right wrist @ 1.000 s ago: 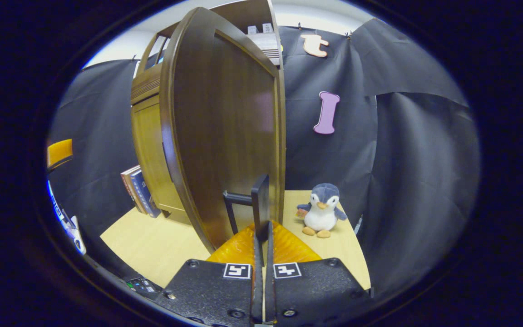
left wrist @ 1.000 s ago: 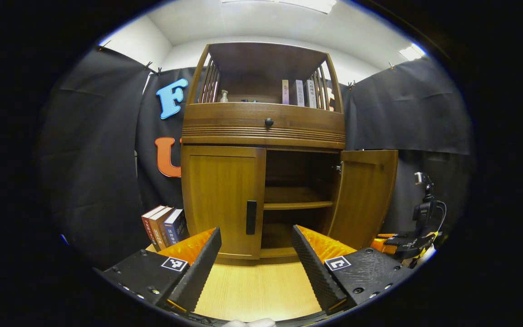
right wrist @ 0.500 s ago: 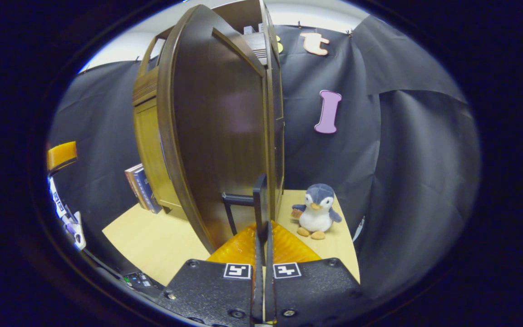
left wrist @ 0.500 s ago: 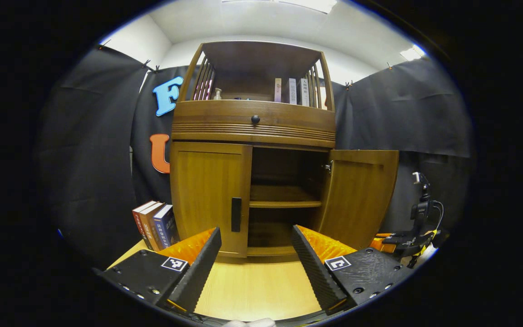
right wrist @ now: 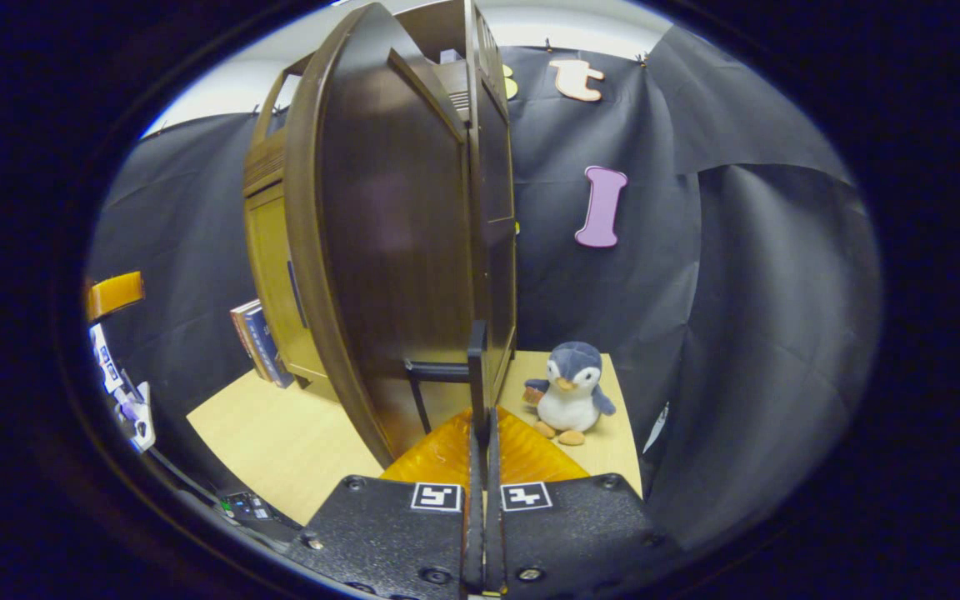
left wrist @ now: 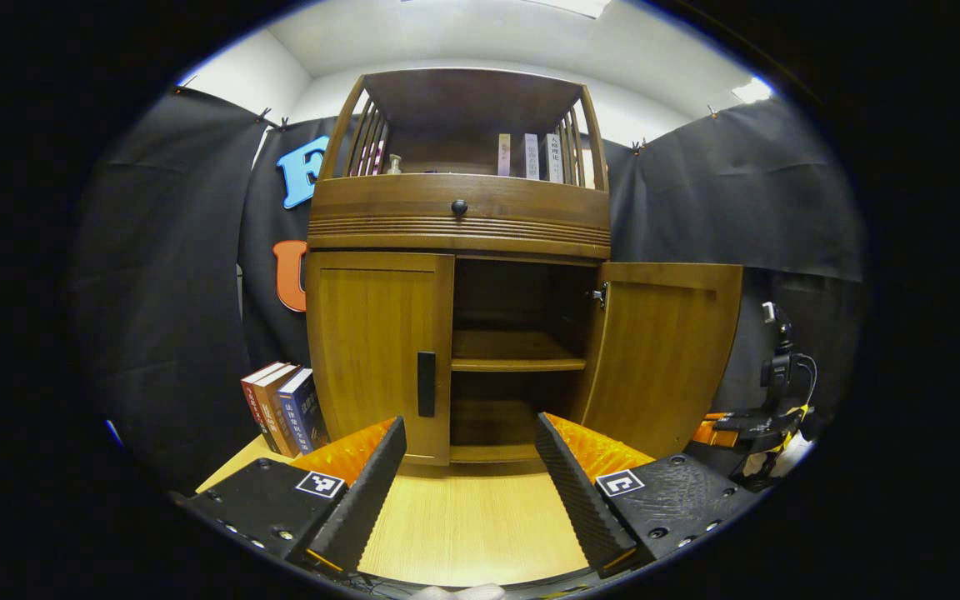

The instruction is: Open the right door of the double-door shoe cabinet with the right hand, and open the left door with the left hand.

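Halfway there, I'd say. The cabinet (left wrist: 459, 225) has its right door (left wrist: 667, 350) swung wide, right gripper (right wrist: 480, 421) clamped on that door's handle (right wrist: 475, 367). Left door (left wrist: 376, 350) is shut, left gripper (left wrist: 470, 454) in front of it, jaws wide, nothing held.

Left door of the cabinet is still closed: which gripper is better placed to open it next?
Left. The left gripper is open and faces the left door and its handle, not yet touching. The right gripper is shut on the right door's handle.
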